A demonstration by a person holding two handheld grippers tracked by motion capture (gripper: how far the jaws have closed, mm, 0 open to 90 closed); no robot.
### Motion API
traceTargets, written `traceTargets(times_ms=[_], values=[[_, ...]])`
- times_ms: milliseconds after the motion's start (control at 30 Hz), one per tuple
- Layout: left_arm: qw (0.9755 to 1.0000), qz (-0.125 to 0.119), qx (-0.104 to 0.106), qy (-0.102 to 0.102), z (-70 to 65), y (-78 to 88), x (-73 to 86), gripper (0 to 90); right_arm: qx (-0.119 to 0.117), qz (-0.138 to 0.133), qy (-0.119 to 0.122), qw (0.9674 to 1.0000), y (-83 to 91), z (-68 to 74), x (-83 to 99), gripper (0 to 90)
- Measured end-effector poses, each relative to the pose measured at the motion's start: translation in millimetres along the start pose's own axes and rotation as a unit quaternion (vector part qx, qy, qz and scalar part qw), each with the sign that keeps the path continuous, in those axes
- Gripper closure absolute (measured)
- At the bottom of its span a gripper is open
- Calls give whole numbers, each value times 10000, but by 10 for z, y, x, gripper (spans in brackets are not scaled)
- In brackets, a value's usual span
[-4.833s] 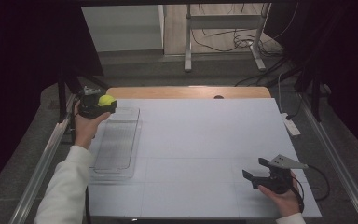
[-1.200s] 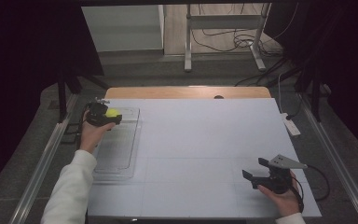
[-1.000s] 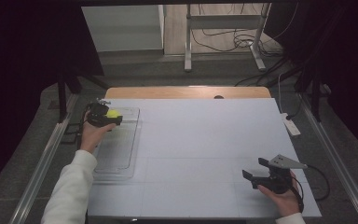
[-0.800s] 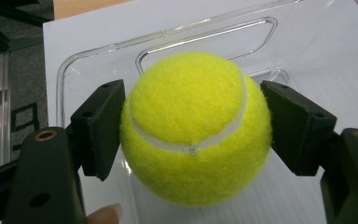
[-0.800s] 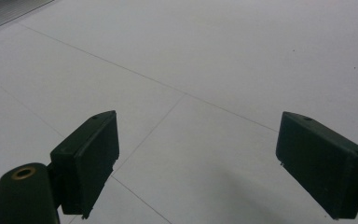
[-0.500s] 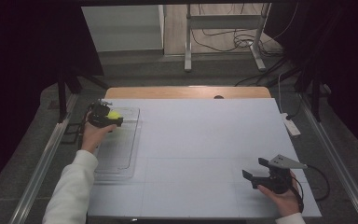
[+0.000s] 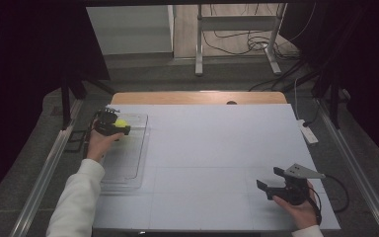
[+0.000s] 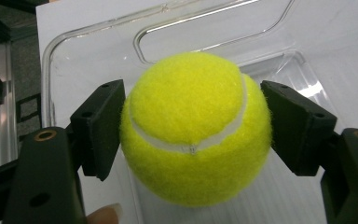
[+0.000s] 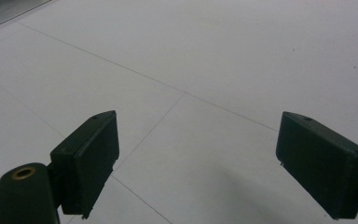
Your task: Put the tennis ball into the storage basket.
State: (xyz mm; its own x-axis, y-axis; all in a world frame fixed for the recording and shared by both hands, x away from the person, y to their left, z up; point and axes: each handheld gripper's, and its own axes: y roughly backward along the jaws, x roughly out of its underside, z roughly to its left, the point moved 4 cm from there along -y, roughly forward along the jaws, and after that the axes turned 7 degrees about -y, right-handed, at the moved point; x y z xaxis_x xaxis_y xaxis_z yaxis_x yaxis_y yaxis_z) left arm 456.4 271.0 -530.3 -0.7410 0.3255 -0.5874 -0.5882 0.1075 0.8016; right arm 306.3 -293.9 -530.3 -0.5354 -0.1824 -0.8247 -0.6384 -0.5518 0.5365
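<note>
A yellow tennis ball (image 8: 193, 128) sits between the two black jaws of my left gripper (image 8: 193, 133), whose pads press on its sides. In the high view that left gripper (image 7: 117, 127) holds the tennis ball (image 7: 121, 123) over the far end of a clear plastic tray (image 7: 128, 168) at the table's left. Under the ball, the tray's rim (image 8: 121, 23) shows in the left gripper view. My right gripper (image 7: 272, 180) rests near the front right of the table, and its jaws stand wide apart over bare white surface (image 9: 191, 84) with nothing between them.
The white table top (image 7: 217, 148) spreads between the two hands. A small white device (image 7: 308, 133) with a cable lies at the right edge. Metal rails run along both sides of the table, and a desk frame with cables stands on the floor beyond.
In the oldest frame the ball was held at the tray's far left corner; since then the left hand has brought it a little inward over the tray. No motion in the last second.
</note>
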Motion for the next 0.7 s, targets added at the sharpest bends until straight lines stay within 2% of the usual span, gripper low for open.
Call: traceTargets(times_ms=[500, 700], values=[[9999, 144, -23, -60, -4, -45, 22, 260, 9, 1, 5, 10000, 1, -2, 0, 137], [9994, 247, -121, -203, -26, -66, 24, 260, 6, 11, 10, 10000, -1, -4, 3, 137]])
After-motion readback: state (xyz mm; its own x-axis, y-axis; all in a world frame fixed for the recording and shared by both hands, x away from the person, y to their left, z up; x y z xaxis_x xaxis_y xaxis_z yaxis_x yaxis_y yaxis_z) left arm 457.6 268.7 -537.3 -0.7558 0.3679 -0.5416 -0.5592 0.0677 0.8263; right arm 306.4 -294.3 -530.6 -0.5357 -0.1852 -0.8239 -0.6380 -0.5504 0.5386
